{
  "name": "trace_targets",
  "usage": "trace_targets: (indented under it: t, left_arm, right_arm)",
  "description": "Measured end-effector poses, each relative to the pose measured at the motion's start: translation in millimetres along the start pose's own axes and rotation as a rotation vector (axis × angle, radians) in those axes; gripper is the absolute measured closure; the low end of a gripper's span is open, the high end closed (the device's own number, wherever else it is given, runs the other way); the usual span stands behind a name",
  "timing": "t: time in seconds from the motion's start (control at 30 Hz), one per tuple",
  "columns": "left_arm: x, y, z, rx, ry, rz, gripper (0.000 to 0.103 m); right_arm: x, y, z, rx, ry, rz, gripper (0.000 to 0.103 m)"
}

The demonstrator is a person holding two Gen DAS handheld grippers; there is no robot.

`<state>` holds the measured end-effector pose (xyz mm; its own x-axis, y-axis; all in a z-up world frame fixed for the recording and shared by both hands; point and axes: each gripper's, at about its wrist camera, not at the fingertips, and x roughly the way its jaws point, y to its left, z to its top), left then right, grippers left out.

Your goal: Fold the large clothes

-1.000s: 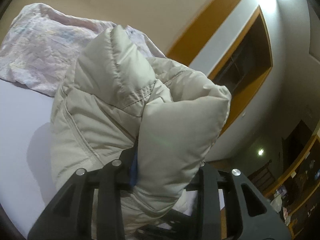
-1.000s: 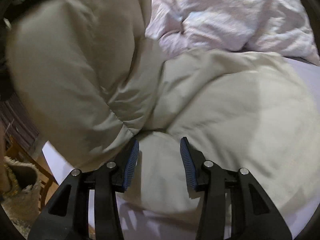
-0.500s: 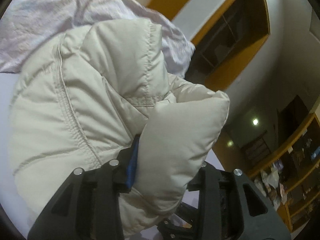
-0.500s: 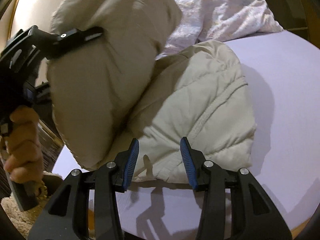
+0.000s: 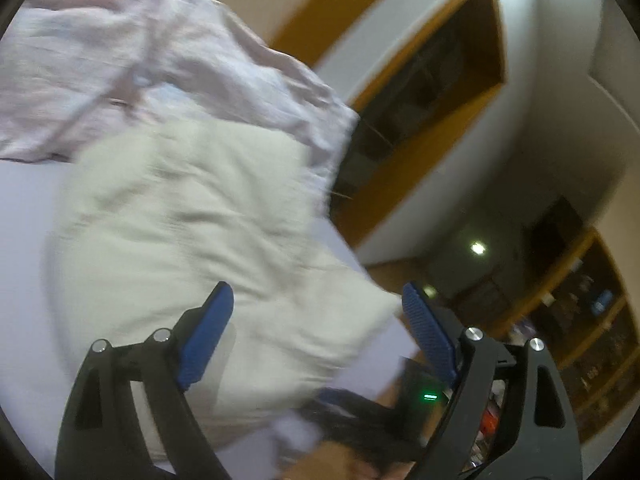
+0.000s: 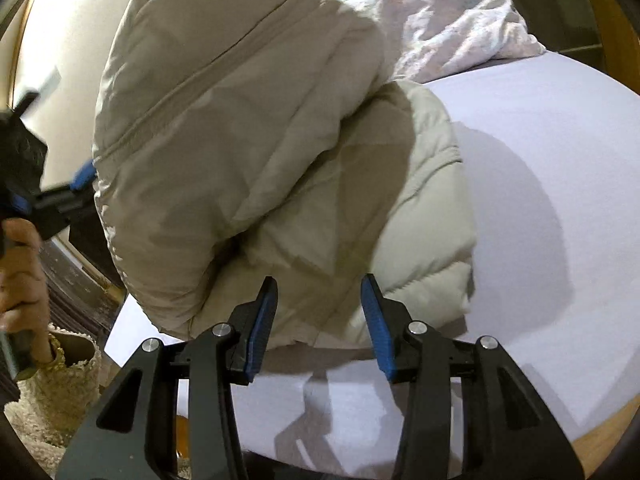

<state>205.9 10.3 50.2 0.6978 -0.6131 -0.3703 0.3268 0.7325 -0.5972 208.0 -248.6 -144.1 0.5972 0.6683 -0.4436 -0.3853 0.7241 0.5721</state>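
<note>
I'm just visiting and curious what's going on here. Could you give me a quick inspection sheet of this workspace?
Surface: lavender sheet over a flat bed-like top, with shadows on it.
Job's things: beige puffer jacket, one zippered half raised over the half lying flat.
Clutter: crumpled pink cloth behind the jacket; woven basket on the floor beside the surface.
Grippers: left gripper is open with nothing between its blue pads, held in the person's hand. Right gripper is open at the jacket's near edge.
Cables: nothing seen.
Surroundings: wood-framed wall shelves, dim room, ceiling lights on. The left view is motion-blurred.
</note>
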Motion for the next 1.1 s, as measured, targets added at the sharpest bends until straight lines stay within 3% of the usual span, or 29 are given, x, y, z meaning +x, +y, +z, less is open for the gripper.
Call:
trace_targets:
  t: [0.2, 0.33, 0.5, 0.63, 0.83, 1.1]
  left_arm:
    - [-18.8, 50.8, 8.6, 0.002, -0.056, 0.249, 0.017]
    - [-7.3, 82.5, 14.2, -0.02, -0.044, 0.358, 0.017]
    - [17.3, 104.1, 1.1, -0.081, 0.017, 0.35, 0.017]
    - [36.3, 87.4, -4.8, -0.034, 0.023, 0.387, 0.016]
    - [66.2, 71.0, -11.2, 0.023, 0.039, 0.436, 0.012]
    - [79.4, 64.2, -20.8, 0.048, 0.031, 0.444, 0.011]
  right_arm:
    - [-27.3, -9.5, 12.9, 0.01, -0.057, -0.038, 0.057]
    - [-59.7, -11.9, 31.8, 0.02, -0.139, -0.031, 0.057]
    - [-89.0, 8.7, 63.1, -0.052, -0.207, -0.036, 0.057]
    - [-89.8, 42.5, 78.2, -0.142, -0.211, -0.05, 0.057]
    - [-63.3, 79.8, 101.6, -0.233, -0.151, -0.052, 0.057]
    - [-12.6, 110.1, 137.2, -0.3, -0.052, -0.08, 0.057]
